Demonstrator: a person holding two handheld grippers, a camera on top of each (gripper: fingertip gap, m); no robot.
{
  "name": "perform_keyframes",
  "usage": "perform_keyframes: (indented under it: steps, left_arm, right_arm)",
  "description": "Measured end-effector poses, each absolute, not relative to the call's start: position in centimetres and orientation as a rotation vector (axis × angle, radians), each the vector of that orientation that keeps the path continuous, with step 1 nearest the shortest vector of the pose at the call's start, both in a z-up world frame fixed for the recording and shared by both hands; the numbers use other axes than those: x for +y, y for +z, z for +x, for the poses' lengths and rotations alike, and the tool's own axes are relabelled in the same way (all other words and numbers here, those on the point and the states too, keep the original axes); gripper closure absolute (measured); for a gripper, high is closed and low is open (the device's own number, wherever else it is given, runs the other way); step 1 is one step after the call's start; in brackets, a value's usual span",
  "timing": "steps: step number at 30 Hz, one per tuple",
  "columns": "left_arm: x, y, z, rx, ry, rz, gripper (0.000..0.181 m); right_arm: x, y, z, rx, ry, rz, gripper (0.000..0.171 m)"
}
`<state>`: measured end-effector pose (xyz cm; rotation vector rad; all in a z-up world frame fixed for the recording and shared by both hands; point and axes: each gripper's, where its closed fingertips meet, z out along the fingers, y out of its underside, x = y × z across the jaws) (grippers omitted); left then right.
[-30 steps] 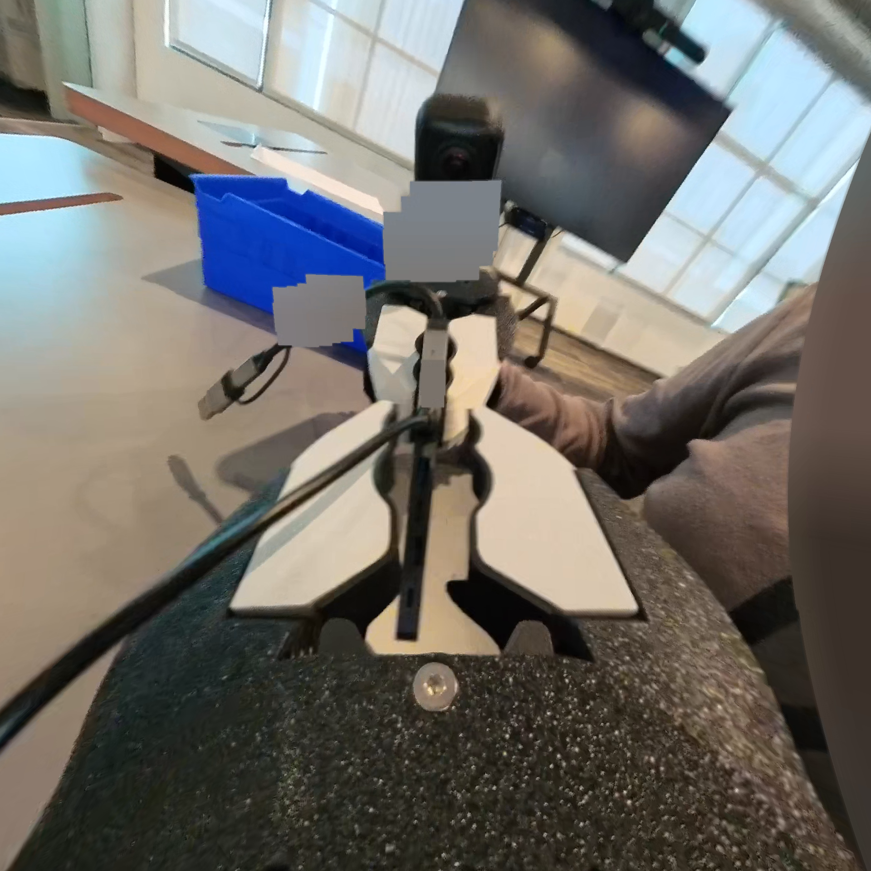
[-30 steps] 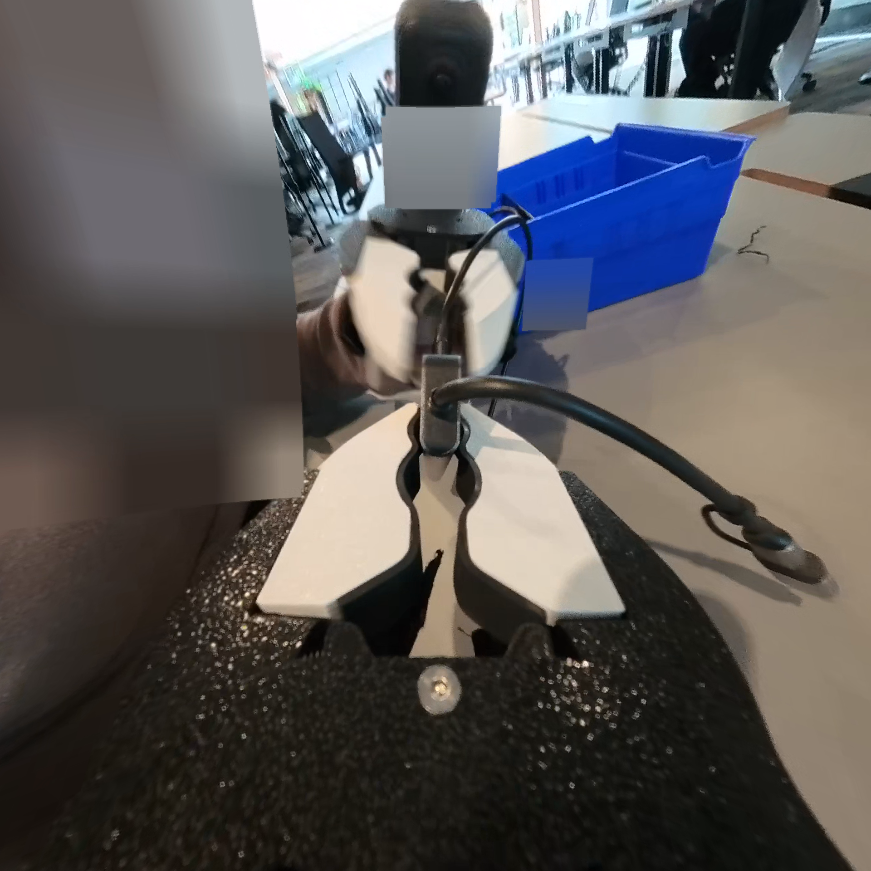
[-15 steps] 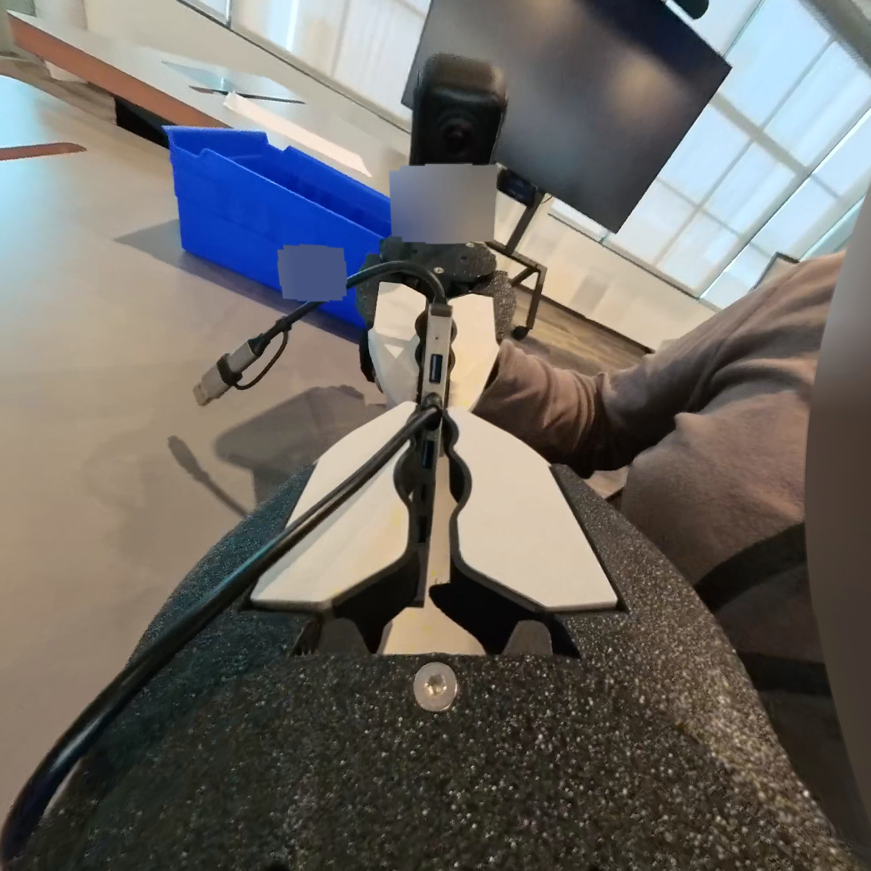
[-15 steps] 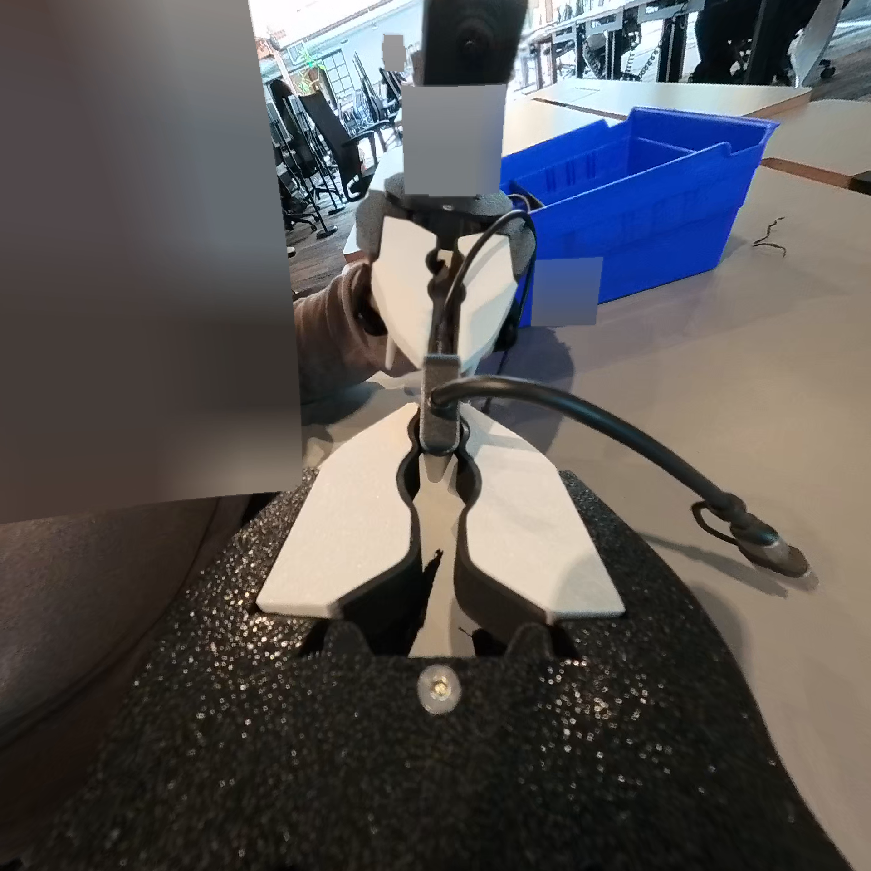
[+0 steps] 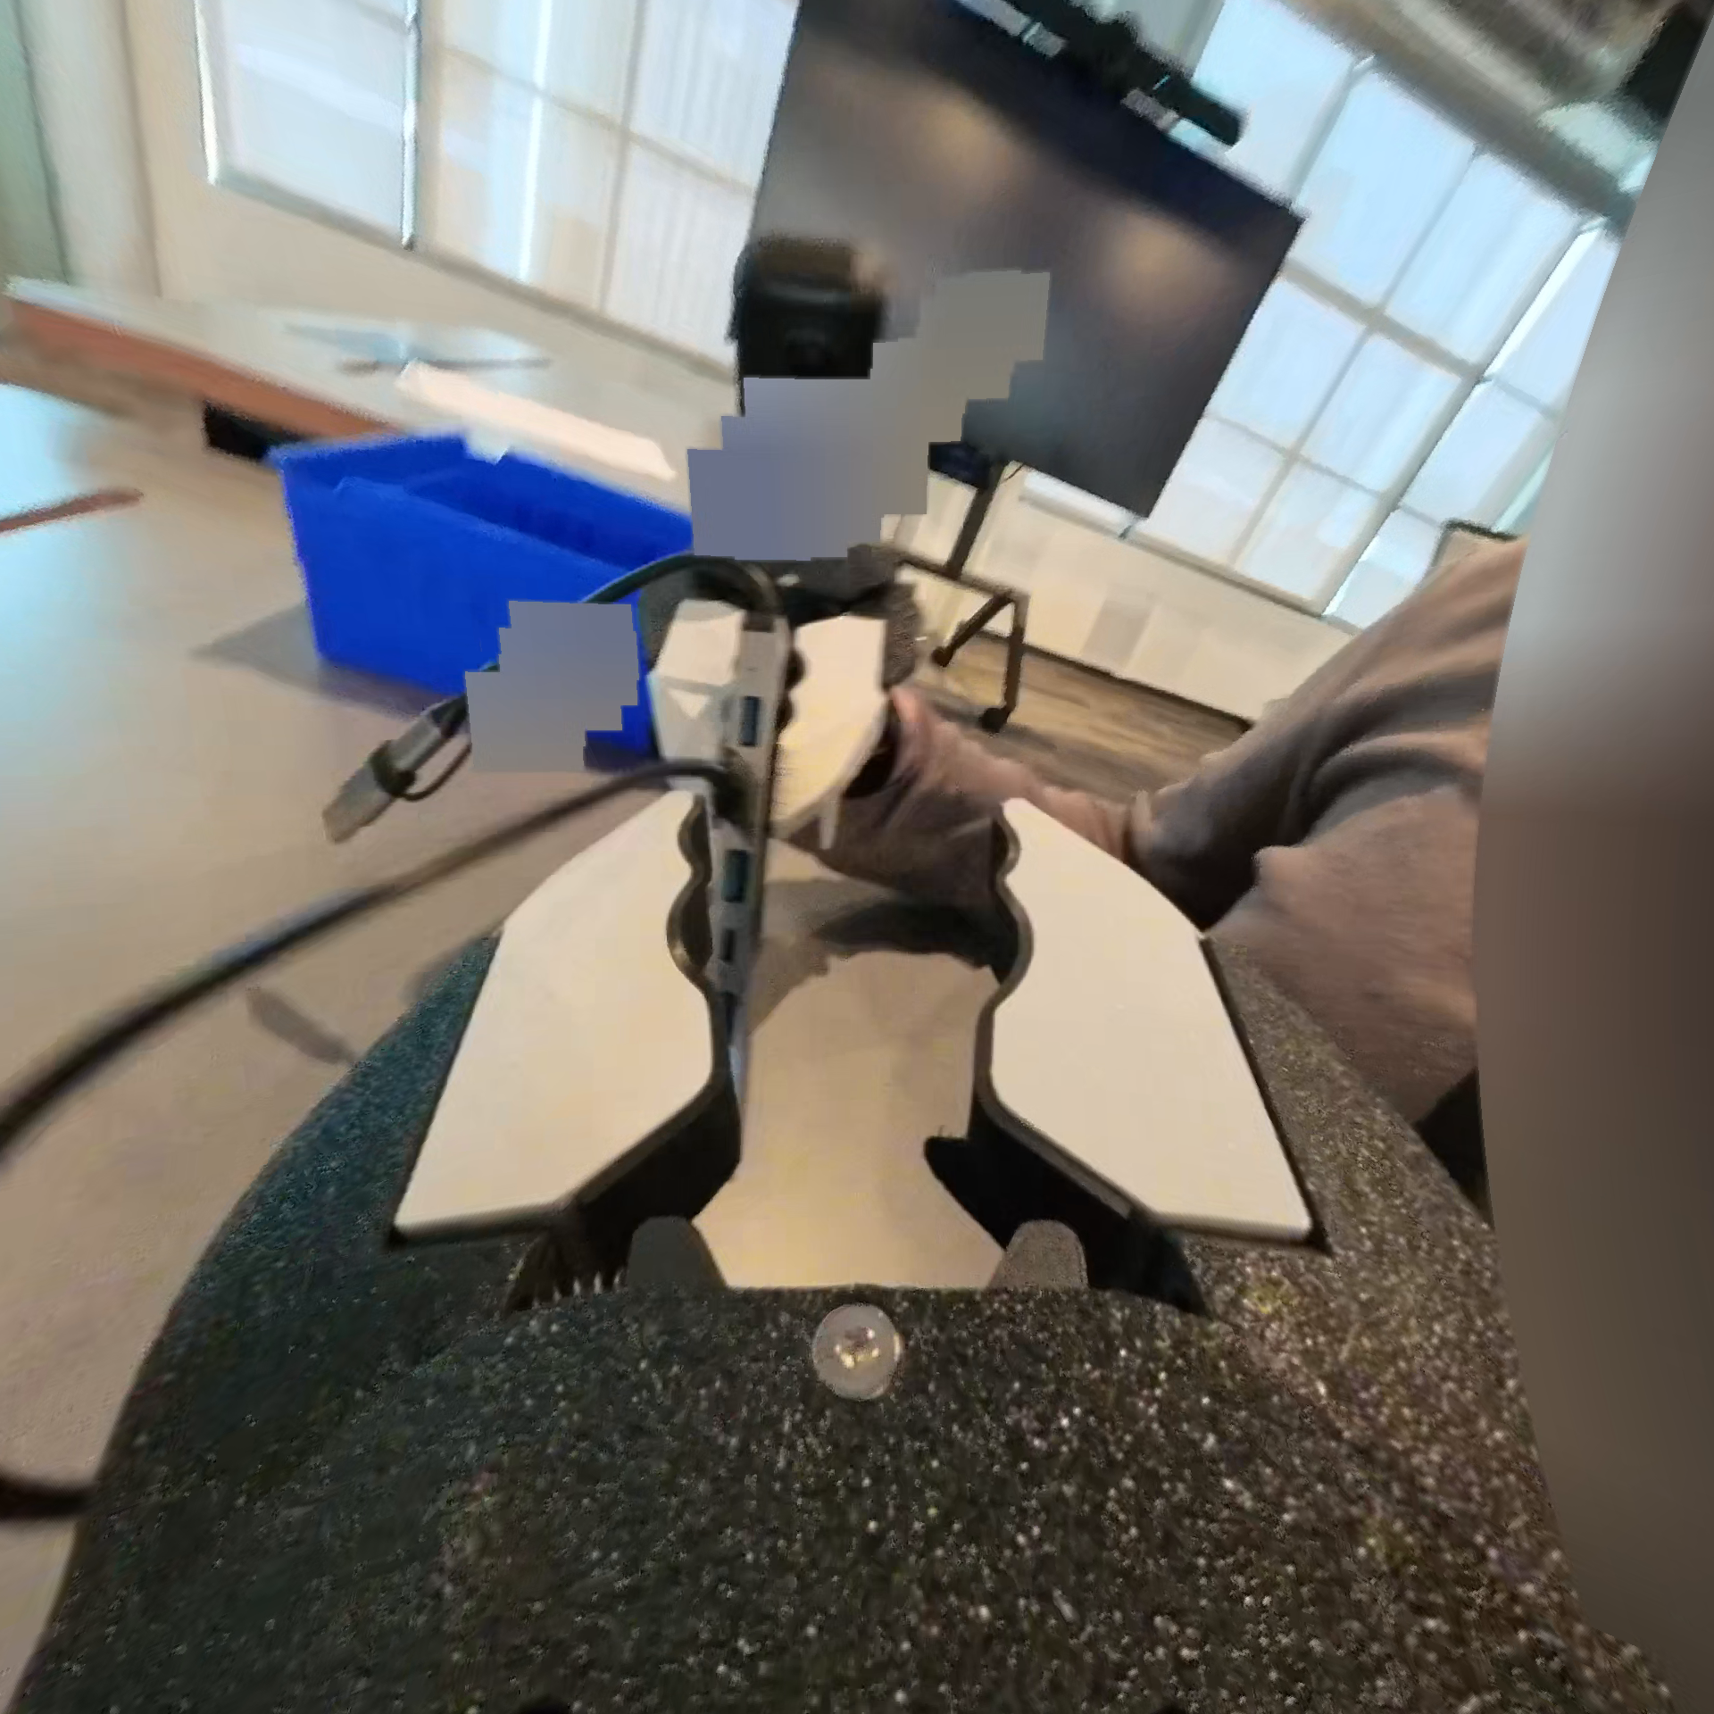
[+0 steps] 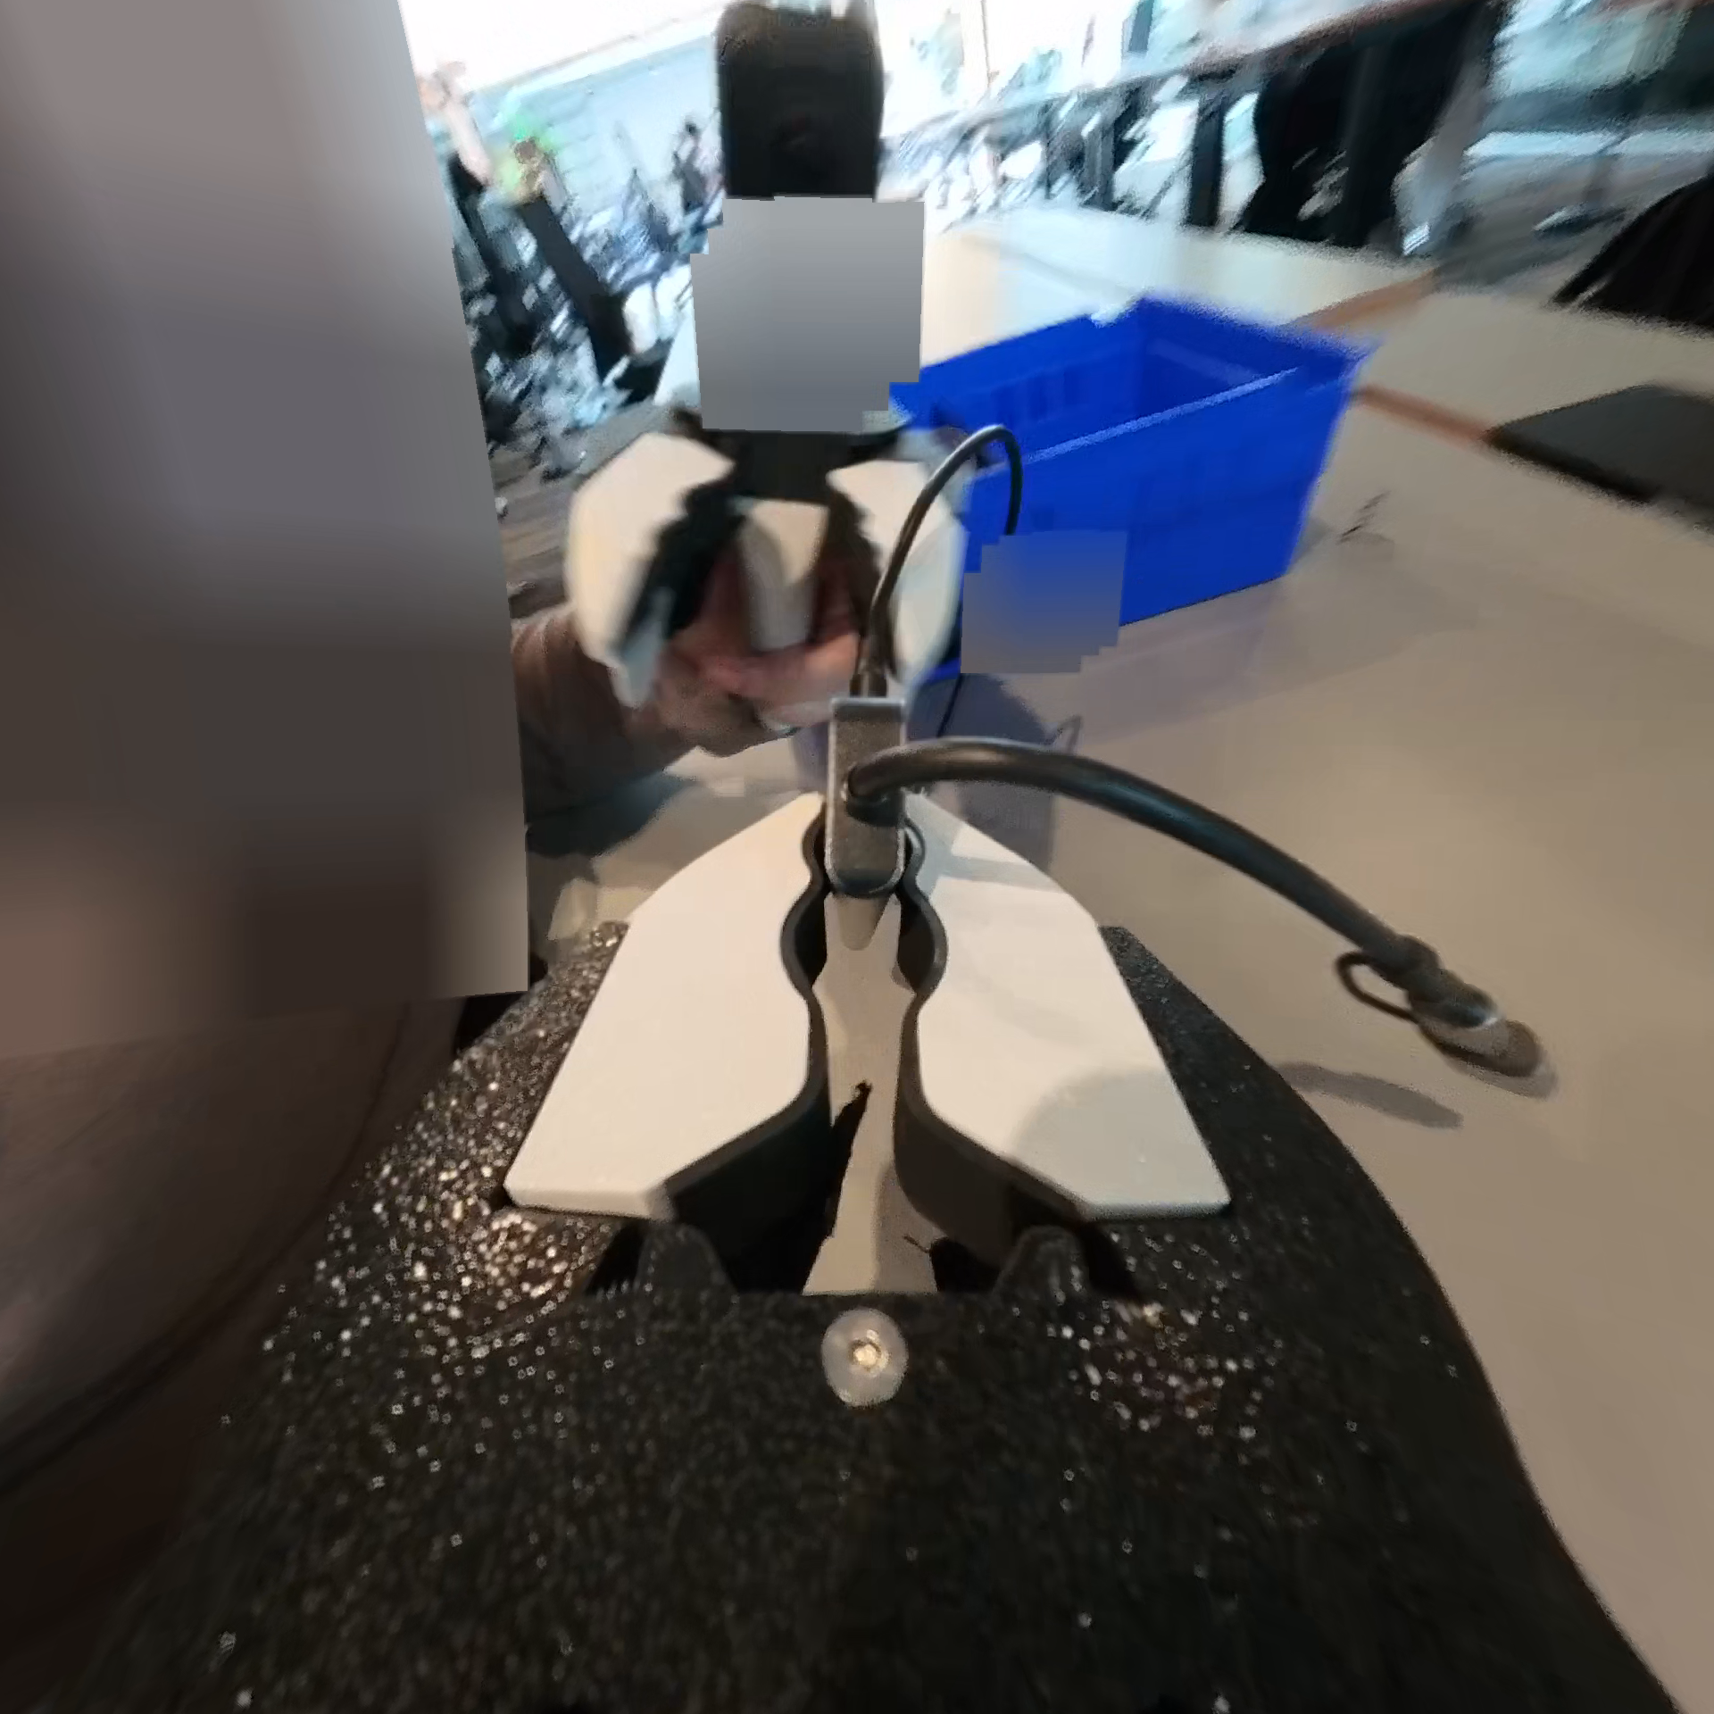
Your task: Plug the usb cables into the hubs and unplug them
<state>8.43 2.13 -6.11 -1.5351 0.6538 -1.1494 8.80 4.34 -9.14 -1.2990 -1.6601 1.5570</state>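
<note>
In the left wrist view my left gripper (image 5: 849, 816) is open, its fingers wide apart. A slim grey hub (image 5: 737, 890) with blue ports stands on edge against the inside of its left finger; a black cable (image 5: 278, 937) leaves the hub's far end toward the lower left. That far end meets a second grey hub (image 5: 756, 686) held in my right gripper (image 5: 770, 742); I cannot tell whether they are joined. In the right wrist view my right gripper (image 6: 863, 835) is shut on that grey hub (image 6: 867, 788). Its cable curves right to a loose connector (image 6: 1475, 1020). My left gripper (image 6: 761, 575) shows beyond, blurred and open.
A blue bin (image 5: 417, 556) stands on the grey table (image 5: 139, 835), also seen in the right wrist view (image 6: 1159, 445). A dark screen on a wheeled stand (image 5: 1020, 278) is behind. A person's sleeve (image 5: 1298, 835) is at right. A dark flat object (image 6: 1623, 445) lies far right. Some 4 centimeters of space lies between my two pairs of fingers.
My left gripper has opened and let go of the slim hub it was shut on. My right gripper stays shut on its grey hub. Both views have shifted and blurred.
</note>
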Motion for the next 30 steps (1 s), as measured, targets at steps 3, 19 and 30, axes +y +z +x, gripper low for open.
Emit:
perform_keyframes:
  steps: [3,19,30]
  left_arm:
    - [-0.4,-3.6,9.0,0.733,-1.255,-1.381,0.123]
    - [5.3,-4.6,6.5,0.382,-0.915,-1.331,0.113]
    - [8.5,-3.7,10.8,0.406,-0.882,-1.329,0.116]
  right_arm:
    - [6.0,-7.0,10.7,-1.529,1.537,-1.312,0.161]
    - [20.6,3.7,31.6,-0.86,0.892,-1.682,0.161]
    - [27.2,-7.2,35.8,-1.099,0.707,-2.433,0.16]
